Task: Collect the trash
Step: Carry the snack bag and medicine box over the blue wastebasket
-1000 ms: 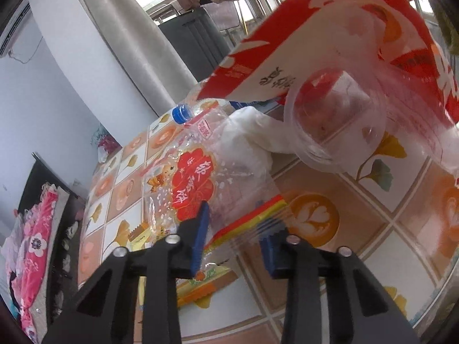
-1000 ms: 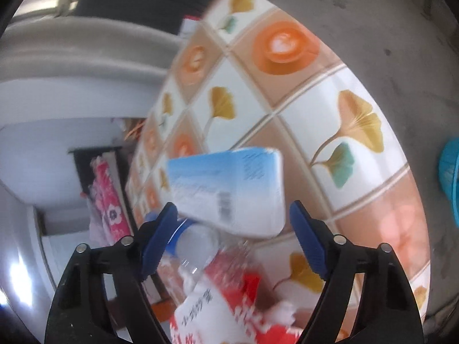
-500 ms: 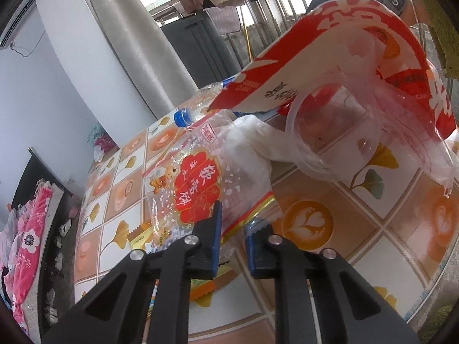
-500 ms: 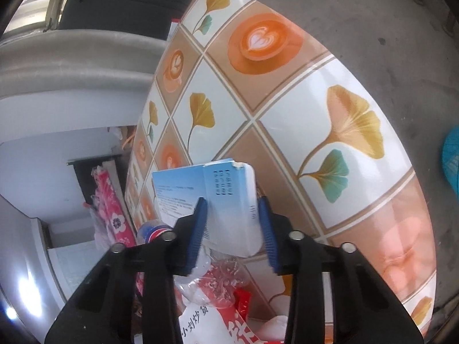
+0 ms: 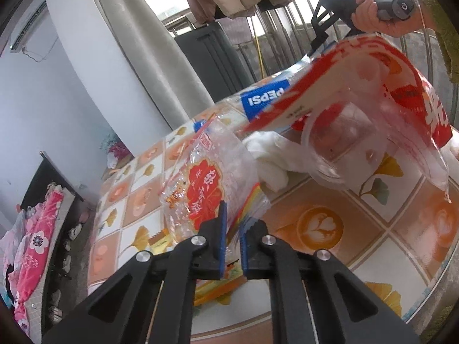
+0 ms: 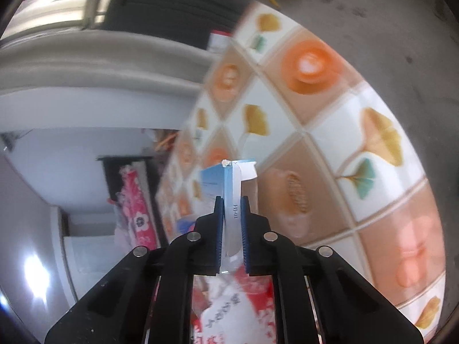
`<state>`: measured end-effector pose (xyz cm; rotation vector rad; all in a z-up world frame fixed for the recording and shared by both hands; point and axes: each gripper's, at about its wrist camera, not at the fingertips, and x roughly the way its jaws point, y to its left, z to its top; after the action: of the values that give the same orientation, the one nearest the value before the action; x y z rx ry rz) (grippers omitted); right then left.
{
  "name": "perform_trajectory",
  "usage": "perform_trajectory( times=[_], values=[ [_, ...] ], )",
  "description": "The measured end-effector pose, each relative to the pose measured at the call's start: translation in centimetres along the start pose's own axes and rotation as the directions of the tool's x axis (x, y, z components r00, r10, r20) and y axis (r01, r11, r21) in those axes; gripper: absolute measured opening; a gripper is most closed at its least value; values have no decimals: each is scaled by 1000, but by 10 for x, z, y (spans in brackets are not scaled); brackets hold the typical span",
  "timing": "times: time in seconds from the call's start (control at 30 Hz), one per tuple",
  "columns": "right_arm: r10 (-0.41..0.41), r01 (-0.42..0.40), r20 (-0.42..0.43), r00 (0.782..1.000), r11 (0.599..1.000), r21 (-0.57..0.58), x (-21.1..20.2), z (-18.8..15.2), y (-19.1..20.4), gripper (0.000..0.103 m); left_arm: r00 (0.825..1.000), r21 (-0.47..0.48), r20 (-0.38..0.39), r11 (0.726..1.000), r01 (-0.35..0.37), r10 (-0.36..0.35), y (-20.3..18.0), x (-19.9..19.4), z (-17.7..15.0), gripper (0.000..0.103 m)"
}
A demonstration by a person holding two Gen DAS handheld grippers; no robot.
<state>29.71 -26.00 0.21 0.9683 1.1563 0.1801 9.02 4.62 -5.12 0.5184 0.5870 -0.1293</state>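
Observation:
In the left wrist view my left gripper (image 5: 231,240) is shut on the edge of a clear crinkled snack bag with a red printed label (image 5: 205,192), lifted off the tiled table (image 5: 381,229). A red and white plastic bag (image 5: 401,91) with a clear cup (image 5: 341,143) inside hangs at the right, below the hand holding the right gripper. A Pepsi bottle (image 5: 264,99) and white tissue (image 5: 272,154) lie behind. In the right wrist view my right gripper (image 6: 231,235) is shut on a flattened blue and white carton (image 6: 229,189) held above the table (image 6: 373,143).
A yellow wrapper (image 5: 160,242) lies on the table under the snack bag. A grey curtain (image 5: 149,46) and dark cabinet (image 5: 212,51) stand behind the table. Pink floral fabric (image 5: 31,243) lies on the floor at left. The table's edge (image 5: 430,301) runs close at right.
My left gripper closed on the snack bag and lifted it. My right gripper closed on the blue and white carton, squeezed it flat and raised it off the table.

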Motion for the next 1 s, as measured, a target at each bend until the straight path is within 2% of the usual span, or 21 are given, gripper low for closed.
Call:
perform_trajectory(
  times=[0.23, 0.47, 0.6, 0.7, 0.87, 1.0],
  values=[
    [109, -103, 64, 992, 991, -88, -6, 2, 40, 9, 997, -47, 45, 997, -62, 64, 15, -9, 4, 2],
    [160, -141, 117, 980, 978, -156, -10, 2, 67, 8, 988, -133, 104, 986, -101, 115, 37, -21, 4, 2],
    [163, -132, 146, 976, 970, -202, -18, -2, 74, 8, 986, -226, 149, 973, -45, 80, 57, -33, 6, 2],
    [174, -136, 160, 972, 965, -226, -29, -9, 76, 8, 977, -298, 211, 954, 20, 45, 74, -48, 9, 2],
    [205, -153, 181, 962, 952, -265, -50, -20, 77, 8, 956, -318, 292, 946, 63, 34, 87, -74, 19, 2],
    [229, -164, 198, 953, 941, -296, -73, -32, 75, 8, 940, -327, 340, 937, 122, -4, 93, -94, 29, 2]
  ],
)
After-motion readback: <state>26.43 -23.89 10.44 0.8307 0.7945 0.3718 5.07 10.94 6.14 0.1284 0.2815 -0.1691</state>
